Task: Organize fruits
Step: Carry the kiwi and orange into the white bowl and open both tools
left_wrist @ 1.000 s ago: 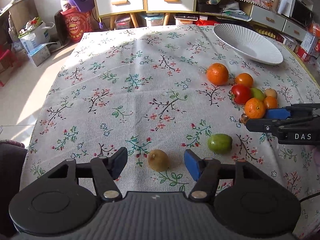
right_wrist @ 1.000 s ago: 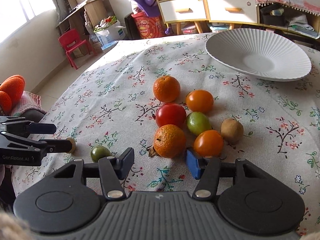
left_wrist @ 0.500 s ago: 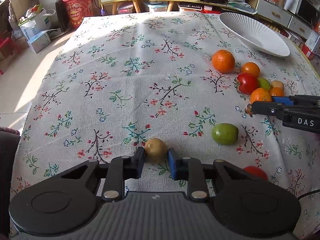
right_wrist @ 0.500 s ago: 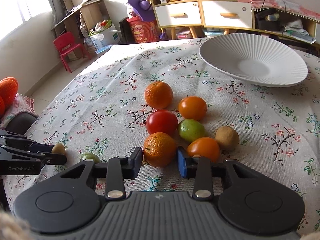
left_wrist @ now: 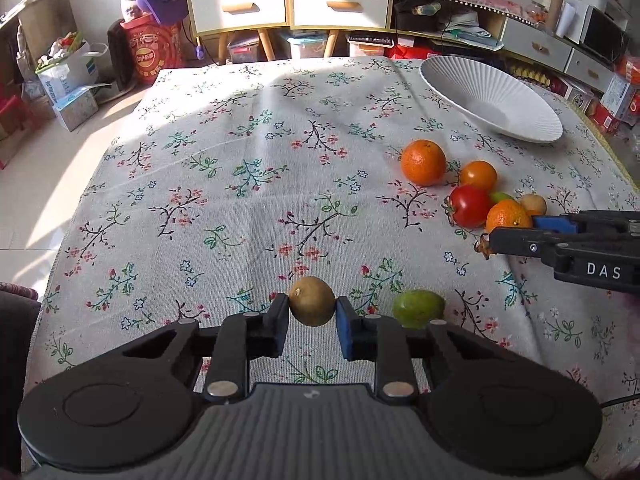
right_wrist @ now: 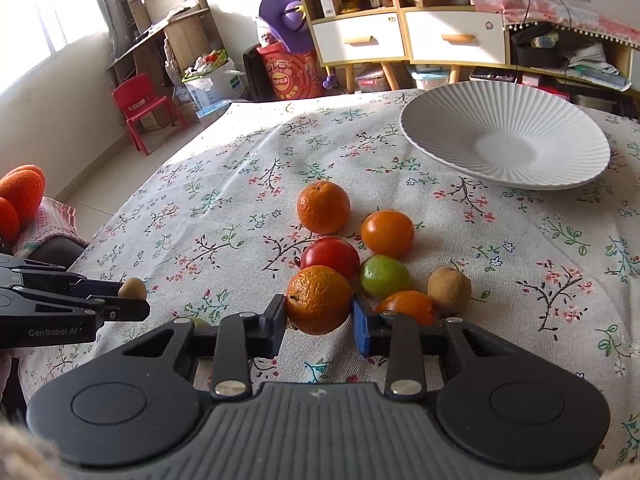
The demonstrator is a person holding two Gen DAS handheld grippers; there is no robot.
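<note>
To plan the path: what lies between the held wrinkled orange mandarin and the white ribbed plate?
In the right wrist view: red tomato, green lime, smooth orange fruit.

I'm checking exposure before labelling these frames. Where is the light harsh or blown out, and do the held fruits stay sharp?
Left wrist view: a sunlit patch on the tablecloth is bright, the brown fruit in the left gripper sharp. Right wrist view: the window is blown out, the tangerine in the right gripper crisp; edges bow.
</note>
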